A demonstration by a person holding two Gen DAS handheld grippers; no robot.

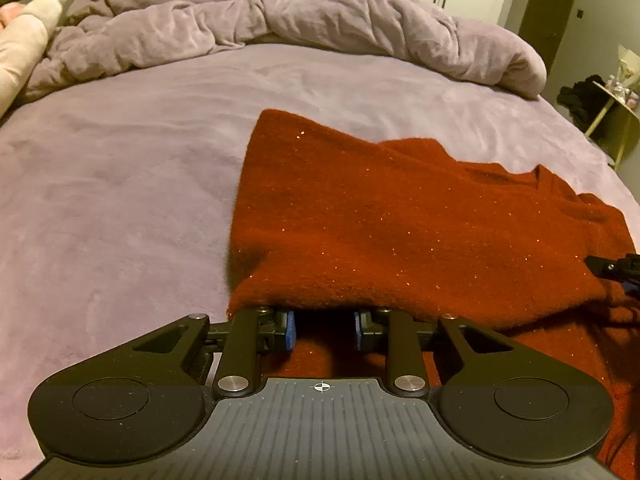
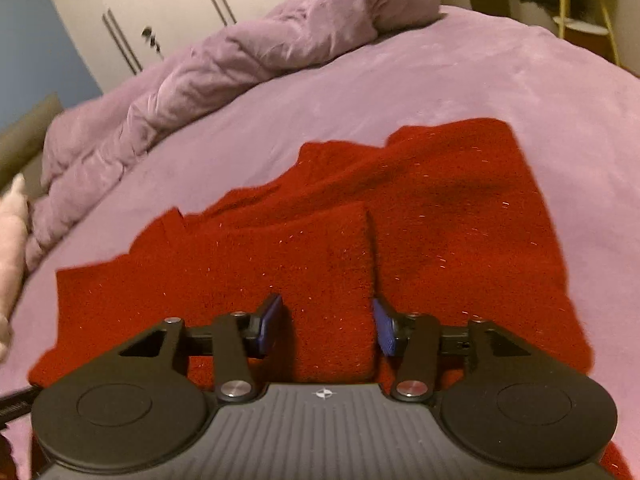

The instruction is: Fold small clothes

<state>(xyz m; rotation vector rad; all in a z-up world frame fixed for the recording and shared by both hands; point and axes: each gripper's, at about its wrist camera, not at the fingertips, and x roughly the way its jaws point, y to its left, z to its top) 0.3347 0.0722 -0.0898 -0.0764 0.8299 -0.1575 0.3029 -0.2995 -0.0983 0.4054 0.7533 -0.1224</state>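
My left hand-held gripper (image 1: 323,330) sits at the near left corner of the red sweater (image 1: 400,232), which lies spread on the bed (image 1: 120,200). The knit is draped over the tips of both fingers, hiding them; only the blue pads (image 1: 290,330) show beneath the hem, with a dark gap between them. I cannot tell whether they pinch the cloth or simply sit under it. From this corner the sweater rises in a lifted fold and runs away to the right, where the black tip of my other tool (image 1: 612,268) shows at the frame's edge.

My right hand-held gripper (image 2: 326,326) is over the sweater (image 2: 440,216) too. A folded strip of red knit runs straight between its two fingers, and the blue pads (image 2: 272,322) stand on either side of that strip, close to its edges. The picture is blurred, so I cannot tell whether the pads press on the strip or stand just off it. The rest of the garment lies flat on the purple sheet (image 2: 520,80), with an uneven far edge.

A rumpled purple duvet (image 1: 320,20) is heaped along the far side of the bed. Pale fabric (image 1: 20,48) shows at the left edge. White wardrobe doors (image 2: 160,0) stand behind, and a small yellow side table (image 1: 616,116) stands beyond the bed's right edge.
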